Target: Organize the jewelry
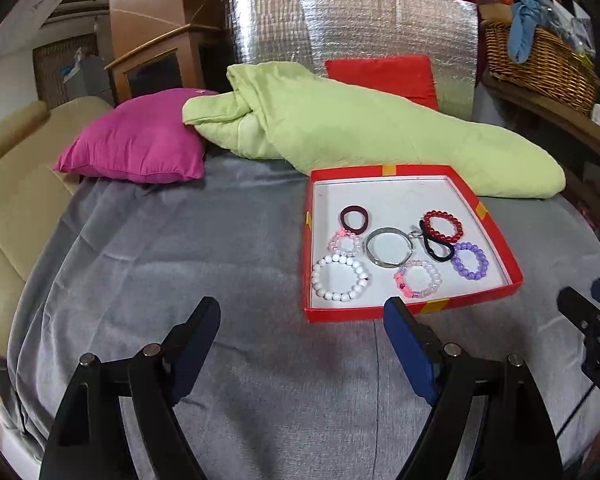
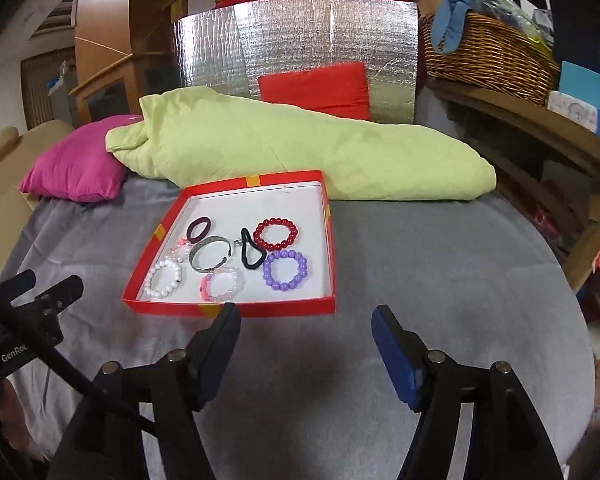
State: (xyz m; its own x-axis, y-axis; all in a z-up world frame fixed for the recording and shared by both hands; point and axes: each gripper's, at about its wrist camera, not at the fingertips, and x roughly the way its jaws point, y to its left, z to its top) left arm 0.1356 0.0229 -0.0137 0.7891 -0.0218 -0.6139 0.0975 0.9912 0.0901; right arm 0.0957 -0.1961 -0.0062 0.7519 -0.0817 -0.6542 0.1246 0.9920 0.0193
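**Q.** Where does the jewelry lie, and where do your tools stand relative to the red box (image 1: 414,312)?

**A.** Every piece you can see sits inside the red box, on its white floor. The white bead bracelet (image 1: 341,279) fills the near-left corner, and the purple bead bracelet (image 2: 286,270) lies toward the near-right. The red bead bracelet (image 2: 276,234) is behind the purple one, and the silver bangle (image 1: 389,247) is at the centre. A black hair tie (image 2: 251,255) lies between the bangle and the red beads. A maroon hair tie (image 1: 355,217) is farthest back on the left. Two pink-and-clear bracelets fill the gaps. No piece shows on the grey cloth (image 1: 180,260) outside the box, so the sorting appears complete or nearly so.

**Q.** What state are the tongs in?

**A.** Your left gripper (image 1: 302,312) is spread wide and empty, short of the box's near wall and off toward its left. Your right gripper (image 2: 306,316) is likewise parted, with nothing between its blue pads, just before the near wall and toward its right corner.

**Q.** Why hold them so?

**A.** Both tools stand outside the box, probably so that the loose beads are not disturbed. The low walls keep round pieces from rolling onto the cloth. The green quilt (image 2: 300,152) behind the far wall is not involved.
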